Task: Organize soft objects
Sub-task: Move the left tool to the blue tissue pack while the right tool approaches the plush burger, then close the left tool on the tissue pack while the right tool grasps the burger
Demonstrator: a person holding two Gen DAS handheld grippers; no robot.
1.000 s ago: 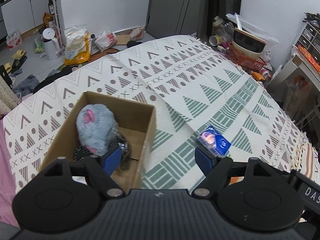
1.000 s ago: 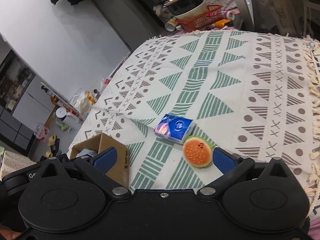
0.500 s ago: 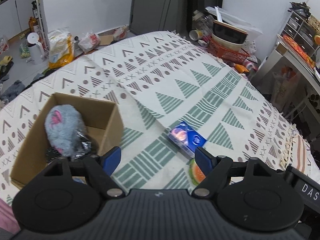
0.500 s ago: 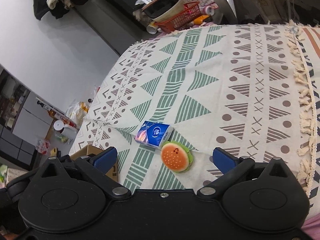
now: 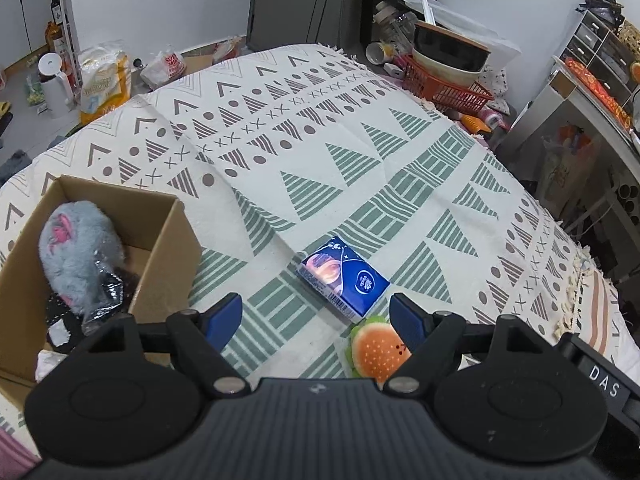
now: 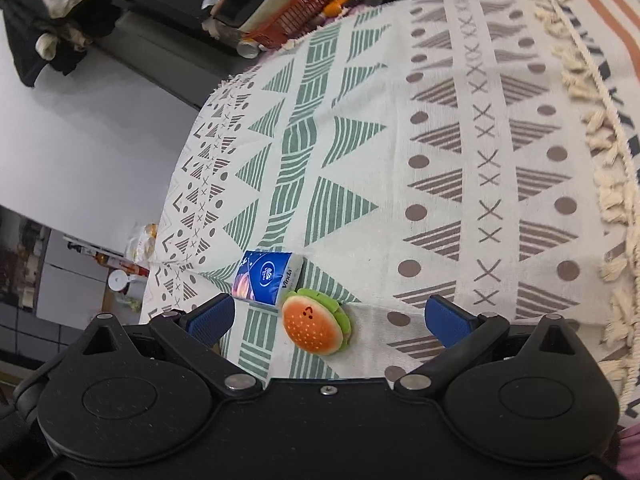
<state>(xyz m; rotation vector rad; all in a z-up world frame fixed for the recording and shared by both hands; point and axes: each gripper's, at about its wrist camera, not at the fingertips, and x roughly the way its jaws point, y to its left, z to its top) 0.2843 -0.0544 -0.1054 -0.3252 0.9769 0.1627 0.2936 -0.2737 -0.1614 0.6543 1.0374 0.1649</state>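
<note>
A blue tissue pack (image 5: 343,278) (image 6: 267,277) lies on the patterned cloth (image 5: 320,148), with a small burger plush (image 5: 378,353) (image 6: 314,327) touching its near corner. A cardboard box (image 5: 168,252) at the left holds a grey fluffy plush (image 5: 78,250) and a crinkled clear wrapper over something dark. My left gripper (image 5: 318,318) hovers open just short of the tissue pack, empty. My right gripper (image 6: 330,318) is open too, and the burger plush lies between its blue fingers (image 6: 448,320), nearer the left one, untouched.
A red basket (image 5: 444,84) with stacked bowls stands past the far edge of the cloth. Shelving and bags crowd the right side (image 5: 580,128). Bags and a white jug (image 5: 54,84) sit on the floor at the far left. The cloth's fringed edge (image 6: 600,136) runs along the right.
My left gripper swung right, away from the box, so the tissue pack and burger plush now sit ahead of it. My right gripper tilted and the burger plush came between its fingers.
</note>
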